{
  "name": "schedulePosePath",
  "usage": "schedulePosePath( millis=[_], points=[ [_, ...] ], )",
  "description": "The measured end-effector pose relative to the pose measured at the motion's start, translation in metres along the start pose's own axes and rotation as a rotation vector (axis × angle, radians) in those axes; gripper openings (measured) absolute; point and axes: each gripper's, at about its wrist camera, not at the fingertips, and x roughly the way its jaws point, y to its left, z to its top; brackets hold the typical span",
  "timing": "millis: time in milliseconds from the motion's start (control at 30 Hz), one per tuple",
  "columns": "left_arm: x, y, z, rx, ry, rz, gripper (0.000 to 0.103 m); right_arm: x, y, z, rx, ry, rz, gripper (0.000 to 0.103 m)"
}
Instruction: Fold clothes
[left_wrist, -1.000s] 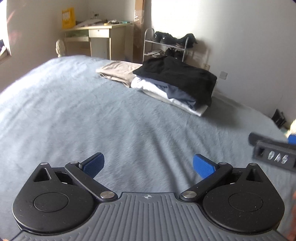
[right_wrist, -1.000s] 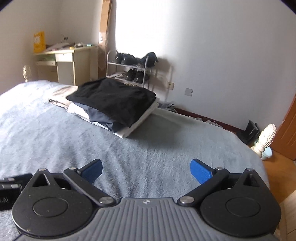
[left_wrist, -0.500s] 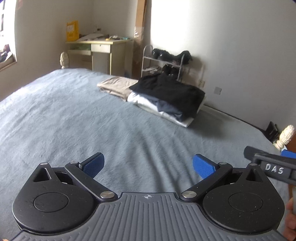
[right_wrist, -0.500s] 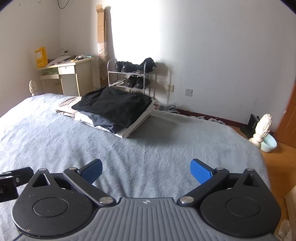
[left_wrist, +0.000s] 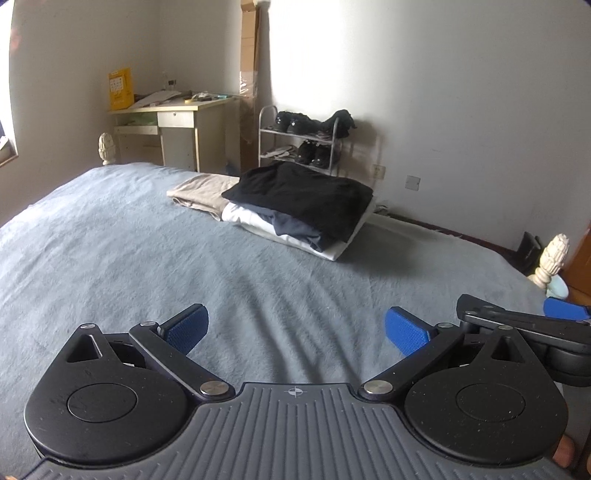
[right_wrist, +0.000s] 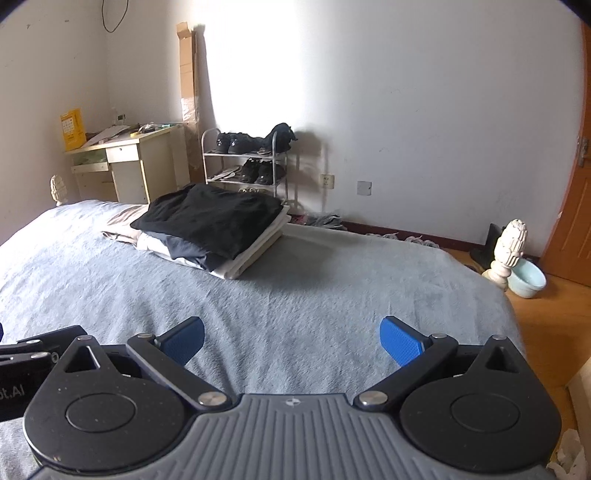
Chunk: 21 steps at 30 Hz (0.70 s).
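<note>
Two handheld grippers hover side by side above a bed, both empty. The left gripper (left_wrist: 295, 328) has its blue-padded jaws spread wide apart, with nothing between them but the blue-grey bedspread (left_wrist: 110, 251) below. The right gripper (right_wrist: 291, 341) is spread just as wide and grips nothing either; it sits just beside the left one, its edge showing at the right of the left wrist view. Ahead of both, well apart from them across a bare stretch of bed, lies the stack of folded clothes (left_wrist: 303, 210): a black garment (right_wrist: 210, 221) on top, a dark navy piece and a white one under it, and a beige garment (left_wrist: 199, 192) lying flat against the stack's far left side. From the left gripper the stack lies ahead and slightly to the right; from the right gripper it lies ahead and to the left, so neither gripper looks clearly nearer. The stack's long axis appears to run slantwise, from its near right corner back toward the far left, pointing roughly at a cream desk (right_wrist: 129, 162) against the wall. Beyond the bed's foot stand a metal shoe rack (right_wrist: 247, 162) holding dark shoes, a white wall, and a pale bowl (right_wrist: 526, 282) on the wooden floor by a bedpost. No unfolded garment shows within reach, so the folding looks largely done or between items.
</note>
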Motion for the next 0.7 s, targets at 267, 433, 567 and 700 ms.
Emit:
schedulePosePath(
  millis=[267,433,567,700],
  points=[
    [0.013,-0.008,-0.006,-0.020,0.029,-0.008,0.103,0.009,-0.003,-0.001,-0.025,0.005,-0.039,0.103],
    [0.012,-0.008,-0.005,-0.033,0.021,0.013,0.103,0.012,-0.003,-0.002,-0.036,0.009,-0.033,0.103],
    [0.009,-0.011,-0.004,-0.025,0.004,0.024,0.103,0.012,-0.004,-0.001,-0.040,0.004,-0.033,0.103],
    [0.005,-0.015,-0.003,-0.012,-0.010,0.033,0.103,0.010,-0.007,0.000,-0.034,-0.002,-0.028,0.103]
  ],
)
